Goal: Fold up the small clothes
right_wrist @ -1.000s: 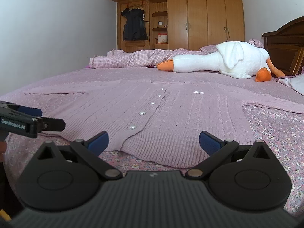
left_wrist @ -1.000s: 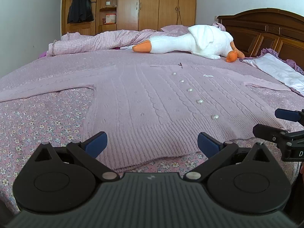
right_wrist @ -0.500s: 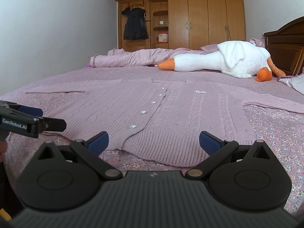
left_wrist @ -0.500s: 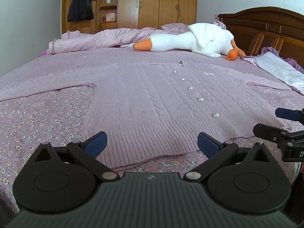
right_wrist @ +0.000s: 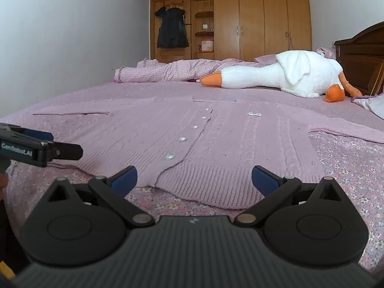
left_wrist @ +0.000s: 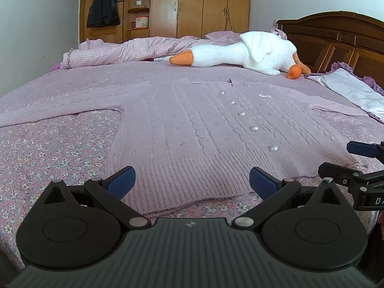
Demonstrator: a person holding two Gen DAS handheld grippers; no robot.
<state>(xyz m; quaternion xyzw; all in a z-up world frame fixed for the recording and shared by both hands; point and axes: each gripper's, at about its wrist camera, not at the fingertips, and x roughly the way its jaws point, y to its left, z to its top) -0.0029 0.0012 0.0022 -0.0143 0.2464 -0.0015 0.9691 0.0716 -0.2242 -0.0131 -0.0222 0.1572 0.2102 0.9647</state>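
Floral bedspread (left_wrist: 48,148) is showing just ahead of both claws, bare of clothing. Left claw (left_wrist: 190,182) and right claw (right_wrist: 194,178) are hovering with fingers spread wide, gripping nothing, at the ribbed hem of the pink cardigan (left_wrist: 192,124), which is lying flat, sleeves stretching out sideways. Beyond its collar, a plush goose (right_wrist: 283,76) is lying near the headboard (left_wrist: 336,38).

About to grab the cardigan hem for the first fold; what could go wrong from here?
1. The hem lies flat, so the open left hand-held gripper may pinch the floral bedspread too.
2. The front placket gapes near the right hand-held gripper; one layer may lift alone.
3. Spread sleeves could drag.
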